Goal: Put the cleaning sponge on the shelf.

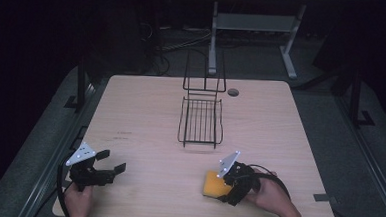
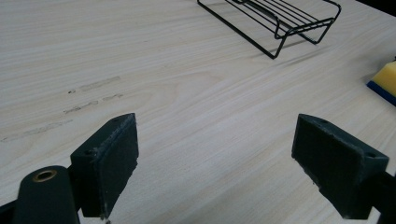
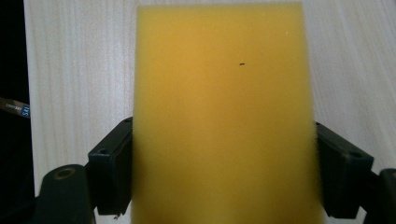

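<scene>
A yellow sponge [image 1: 213, 184] with a blue underside lies on the light wooden table [image 1: 146, 111] near its front right. My right gripper [image 1: 223, 186] stands open around it, one jaw against each long side; in the right gripper view the sponge [image 3: 224, 107] spans the whole gap between the jaws without being squeezed. My left gripper [image 1: 112, 161] is at the front left, open with nothing between its fingers, and points across the bare tabletop. In the left gripper view the sponge [image 2: 385, 79] sits at the right edge.
A black wire rack [image 1: 200, 121] with an upright back frame stands in the middle of the table and is also in the left gripper view, wire rack [image 2: 280, 18]. A small round grommet hole [image 1: 233, 92] lies behind it. Faint marks [image 2: 93, 86] stain the wood.
</scene>
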